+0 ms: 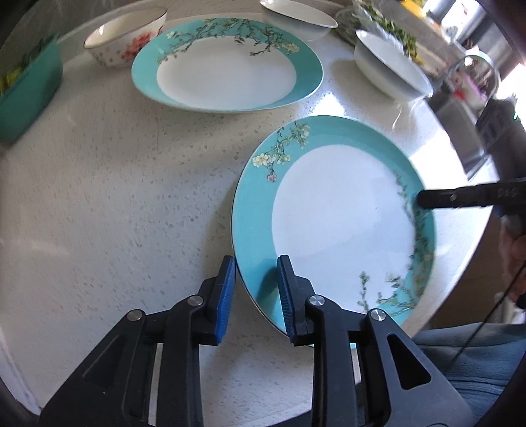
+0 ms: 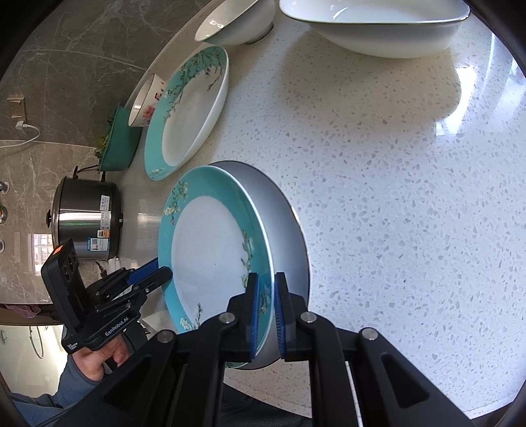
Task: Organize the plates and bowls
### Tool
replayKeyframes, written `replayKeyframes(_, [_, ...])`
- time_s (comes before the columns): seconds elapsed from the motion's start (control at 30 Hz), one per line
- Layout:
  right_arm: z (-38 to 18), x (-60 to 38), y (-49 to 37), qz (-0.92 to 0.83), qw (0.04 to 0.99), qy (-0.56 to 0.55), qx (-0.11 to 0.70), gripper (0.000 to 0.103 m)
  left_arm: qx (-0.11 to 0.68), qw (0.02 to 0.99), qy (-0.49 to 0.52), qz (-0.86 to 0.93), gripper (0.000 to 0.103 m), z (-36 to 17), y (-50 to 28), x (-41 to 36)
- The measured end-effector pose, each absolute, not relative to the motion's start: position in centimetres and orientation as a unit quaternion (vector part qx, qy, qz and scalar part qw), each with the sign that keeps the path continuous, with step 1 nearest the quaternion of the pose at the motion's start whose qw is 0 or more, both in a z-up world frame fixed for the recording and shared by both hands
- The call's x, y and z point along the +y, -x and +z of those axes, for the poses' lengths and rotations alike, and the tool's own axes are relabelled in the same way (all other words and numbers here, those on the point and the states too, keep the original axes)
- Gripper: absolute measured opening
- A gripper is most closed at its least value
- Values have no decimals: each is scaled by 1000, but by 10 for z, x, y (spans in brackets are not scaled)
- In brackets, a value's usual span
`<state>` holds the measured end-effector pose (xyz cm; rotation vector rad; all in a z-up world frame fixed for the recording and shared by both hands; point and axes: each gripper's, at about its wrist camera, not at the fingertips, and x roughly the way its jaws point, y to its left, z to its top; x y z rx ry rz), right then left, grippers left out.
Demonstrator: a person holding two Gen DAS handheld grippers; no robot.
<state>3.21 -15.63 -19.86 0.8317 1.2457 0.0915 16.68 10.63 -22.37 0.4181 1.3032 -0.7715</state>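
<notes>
A teal-rimmed floral plate [image 1: 342, 216] sits near the front of the white speckled counter, one side raised. My left gripper [image 1: 256, 292] straddles its near left rim with the jaws apart, not closed on it. My right gripper [image 2: 266, 308] is shut on the same plate [image 2: 213, 249] at its opposite rim and holds it tilted; it shows in the left wrist view [image 1: 427, 198] as a black finger on the right rim. A second teal plate [image 1: 227, 62] lies flat farther back. My left gripper also shows in the right wrist view [image 2: 157, 272].
A floral bowl [image 1: 126, 36] stands at the back left beside a green container [image 1: 29, 92]. Two white bowls [image 1: 391, 65] [image 1: 297, 14] stand at the back right. A steel cooker [image 2: 85, 220] sits beyond the counter. The counter edge [image 1: 473, 236] curves close on the right.
</notes>
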Motion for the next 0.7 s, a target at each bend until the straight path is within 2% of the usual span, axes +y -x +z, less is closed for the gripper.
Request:
replayKeyframes(0.13, [-197, -155, -34, 33, 736, -365, 570, 12, 578, 710, -207, -344, 26, -224, -165, 99])
replayKeyframes(0.37, [-194, -145, -34, 18, 748, -324, 579, 14, 570, 710, -228, -344, 39, -224, -157, 91])
replayKeyframes(0.57, [-183, -124, -41, -2, 773, -224, 593, 20, 570, 710, -227, -346, 52, -226, -154, 87])
replayKeyframes(0.7, [-179, -110, -44, -17, 786, -151, 598, 21, 571, 710, -225, -346, 56, -228, -154, 85])
